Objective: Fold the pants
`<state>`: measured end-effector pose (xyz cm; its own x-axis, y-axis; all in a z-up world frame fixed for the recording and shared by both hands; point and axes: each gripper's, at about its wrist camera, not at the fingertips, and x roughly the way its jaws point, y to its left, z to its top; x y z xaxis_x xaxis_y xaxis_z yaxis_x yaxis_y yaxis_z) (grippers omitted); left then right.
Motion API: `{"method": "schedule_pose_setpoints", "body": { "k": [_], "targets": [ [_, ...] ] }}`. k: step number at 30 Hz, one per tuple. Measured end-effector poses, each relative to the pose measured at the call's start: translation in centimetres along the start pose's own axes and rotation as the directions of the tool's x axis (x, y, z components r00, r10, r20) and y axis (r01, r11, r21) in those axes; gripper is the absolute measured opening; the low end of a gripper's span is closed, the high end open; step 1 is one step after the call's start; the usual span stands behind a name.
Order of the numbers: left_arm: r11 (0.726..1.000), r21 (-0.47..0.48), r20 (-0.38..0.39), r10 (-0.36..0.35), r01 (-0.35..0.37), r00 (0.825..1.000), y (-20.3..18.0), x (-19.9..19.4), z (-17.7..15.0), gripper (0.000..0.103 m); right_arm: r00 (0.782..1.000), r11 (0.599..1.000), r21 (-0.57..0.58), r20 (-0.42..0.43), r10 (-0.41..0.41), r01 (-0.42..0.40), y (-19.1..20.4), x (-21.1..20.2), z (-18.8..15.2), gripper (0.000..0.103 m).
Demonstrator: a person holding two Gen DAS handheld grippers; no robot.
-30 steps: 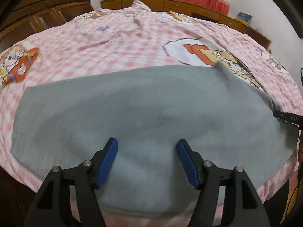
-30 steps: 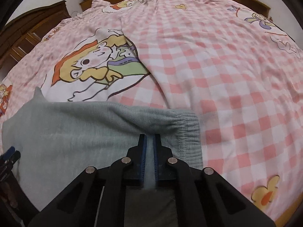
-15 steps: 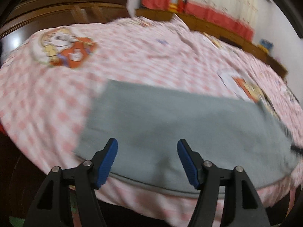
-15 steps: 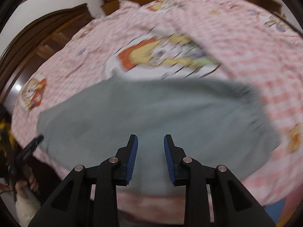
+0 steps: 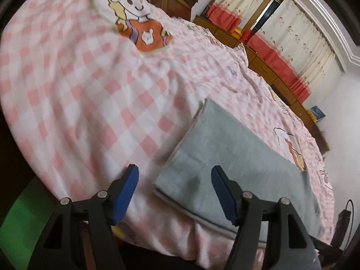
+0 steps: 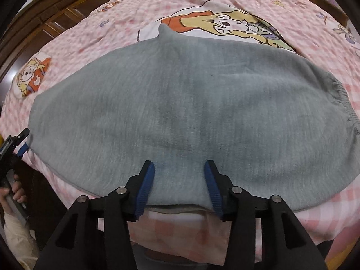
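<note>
The left claw (image 5: 174,189) is wide open and holds nothing; it hangs over the near left corner of the grey pants (image 5: 227,157), one blue pad above the pink checked bedspread (image 5: 74,103) and the other above the cloth. The right claw (image 6: 178,185) is also spread open and empty, its fingers (image 6: 146,186) just above the near edge of the pants.

A second ago the right claw was clamped on the waistband; half a second ago it had let go, and its jaws now stand wider still. The left claw, open throughout, has swung from the middle of the pants to their left end.

The pants lie flat across the near side of the bed. Only the right wrist view shows their whole length, with the elastic waistband (image 6: 344,103) at the right, and a hand (image 6: 13,191) gripping the other tool at the left. Only the left wrist view shows the curtains (image 5: 290,42) and the layered left-end edge.
</note>
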<state>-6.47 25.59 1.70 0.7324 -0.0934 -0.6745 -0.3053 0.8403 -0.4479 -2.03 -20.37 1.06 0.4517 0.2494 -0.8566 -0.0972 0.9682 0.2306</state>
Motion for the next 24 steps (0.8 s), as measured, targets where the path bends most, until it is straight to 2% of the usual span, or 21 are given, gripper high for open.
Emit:
{"method": "schedule_pose_setpoints", "body": {
  "k": [4, 5, 7, 9, 11, 13, 14, 17, 20, 24],
  "targets": [
    [0.996, 0.044, 0.000, -0.075, 0.075, 0.997, -1.2, -0.5, -0.8, 0.031, 1.000, 1.000, -0.012, 0.006, -0.003, 0.003, 0.2, 0.1, 0.0, 0.052],
    [0.993, 0.060, -0.009, -0.105, 0.106, 0.994, -1.7, -0.6, -0.9, 0.029, 1.000, 1.000, -0.011, 0.007, 0.000, 0.000, 0.1, 0.1, 0.1, 0.053],
    [0.990, 0.079, -0.005, -0.119, 0.119, 0.993, -2.4, -0.8, -1.2, 0.030, 1.000, 1.000, -0.012, 0.010, 0.004, -0.004, 0.0, 0.1, 0.1, 0.053],
    [0.990, 0.101, 0.014, -0.101, 0.099, 0.995, -3.0, -0.8, -1.3, 0.030, 1.000, 1.000, -0.016, 0.016, 0.008, -0.008, -0.1, 0.1, 0.0, 0.053],
    [0.994, 0.101, 0.018, -0.038, 0.036, 0.999, -3.0, -0.2, -1.4, 0.031, 1.000, 1.000, -0.018, 0.021, 0.012, -0.012, -0.1, 0.1, -0.1, 0.053],
    [0.997, 0.077, 0.006, 0.024, -0.025, 1.000, -2.5, 0.7, -1.5, 0.038, 1.000, 1.000, -0.021, 0.025, 0.017, -0.016, -0.2, 0.1, -0.2, 0.054],
    [0.997, 0.066, -0.001, 0.048, -0.048, 0.999, -2.2, 1.0, -1.7, 0.038, 0.999, 1.000, -0.022, 0.026, 0.018, -0.018, -0.2, 0.0, -0.2, 0.054],
    [0.997, 0.061, 0.000, 0.055, -0.055, 0.998, -2.0, 1.1, -1.9, 0.039, 0.999, 0.999, -0.025, 0.033, 0.023, -0.022, -0.2, 0.0, -0.3, 0.054],
    [0.991, 0.091, 0.019, 0.099, -0.101, 0.995, -2.4, 1.2, -1.9, 0.045, 0.999, 0.999, -0.032, 0.041, 0.021, -0.020, -0.1, 0.1, -0.5, 0.054],
    [0.986, 0.081, 0.053, 0.142, -0.146, 0.988, -2.5, 1.6, -1.7, 0.058, 0.999, 0.999, -0.041, 0.046, 0.019, -0.017, 0.1, 0.1, -0.5, 0.056]
  ]
}}
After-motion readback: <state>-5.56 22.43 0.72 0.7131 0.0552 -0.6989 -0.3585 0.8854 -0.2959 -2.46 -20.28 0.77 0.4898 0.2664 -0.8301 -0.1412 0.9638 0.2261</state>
